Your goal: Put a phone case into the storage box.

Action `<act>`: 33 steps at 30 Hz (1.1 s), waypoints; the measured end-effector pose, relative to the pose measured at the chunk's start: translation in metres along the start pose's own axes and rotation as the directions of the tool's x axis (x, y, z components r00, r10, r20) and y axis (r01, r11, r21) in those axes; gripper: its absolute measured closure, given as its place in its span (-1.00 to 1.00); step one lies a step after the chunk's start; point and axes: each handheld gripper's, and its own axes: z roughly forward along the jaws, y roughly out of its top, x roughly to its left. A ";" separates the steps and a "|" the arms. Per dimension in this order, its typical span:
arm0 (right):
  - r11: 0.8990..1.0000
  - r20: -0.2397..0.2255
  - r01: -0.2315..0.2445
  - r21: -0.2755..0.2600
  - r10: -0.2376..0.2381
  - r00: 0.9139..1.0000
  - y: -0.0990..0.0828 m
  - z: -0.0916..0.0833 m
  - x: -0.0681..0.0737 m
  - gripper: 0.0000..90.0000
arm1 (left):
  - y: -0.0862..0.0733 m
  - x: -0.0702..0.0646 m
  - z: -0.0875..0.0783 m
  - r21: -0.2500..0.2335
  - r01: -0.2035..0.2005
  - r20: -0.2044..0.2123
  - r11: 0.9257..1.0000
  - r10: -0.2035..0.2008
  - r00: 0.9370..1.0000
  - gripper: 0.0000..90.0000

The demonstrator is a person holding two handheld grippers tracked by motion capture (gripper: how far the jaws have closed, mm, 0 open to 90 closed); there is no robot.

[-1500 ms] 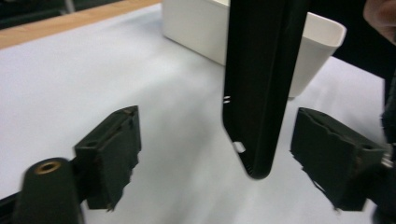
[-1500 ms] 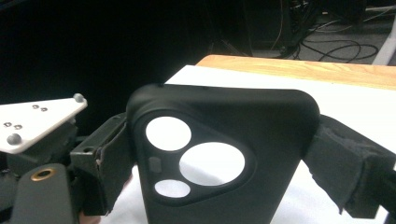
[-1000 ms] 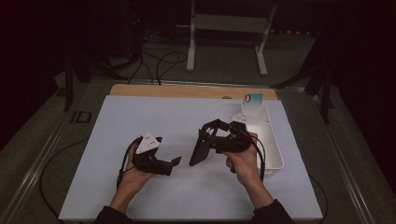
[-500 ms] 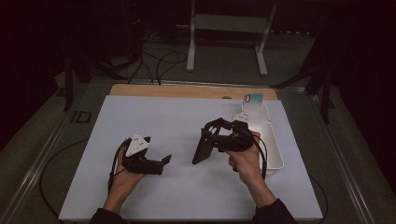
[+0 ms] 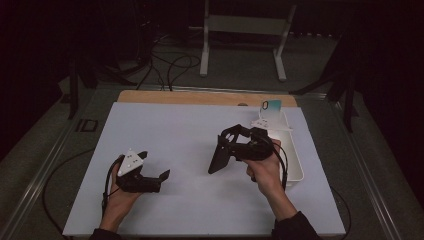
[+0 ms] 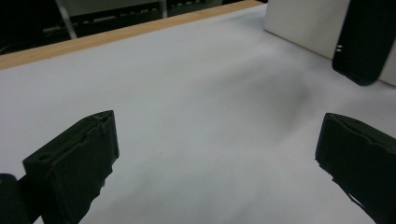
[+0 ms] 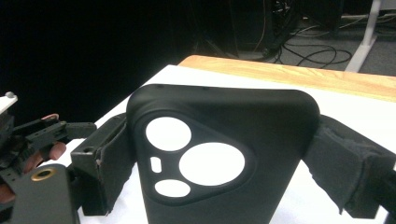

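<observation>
between the right gripper (image 7: 219, 158) fingers sits a black phone case (image 7: 219, 154).

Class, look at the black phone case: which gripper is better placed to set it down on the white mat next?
The right gripper: its fingers already clamp the black phone case above the white mat. The left gripper is open and empty.

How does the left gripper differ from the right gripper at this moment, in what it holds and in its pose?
The left gripper holds nothing, its jaws standing wide apart; the right gripper is shut on a black phone case with camera cutouts. The left gripper lies low over the white table mat, while the right gripper is raised and tilts the case downward. Both are black and each is held in one hand.
</observation>
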 end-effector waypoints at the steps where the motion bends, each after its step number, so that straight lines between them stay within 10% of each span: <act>1: 1.000 0.002 0.000 0.000 0.000 1.000 0.000 0.000 0.000 -0.69 | 0.000 0.000 0.000 0.000 0.000 0.000 1.000 0.000 1.000 -1.00; 33: 1.000 0.037 0.011 -0.005 -0.011 0.999 0.017 0.003 -0.014 -0.69 | -0.032 0.012 -0.022 -0.016 -0.003 -0.040 1.000 0.002 0.999 -1.00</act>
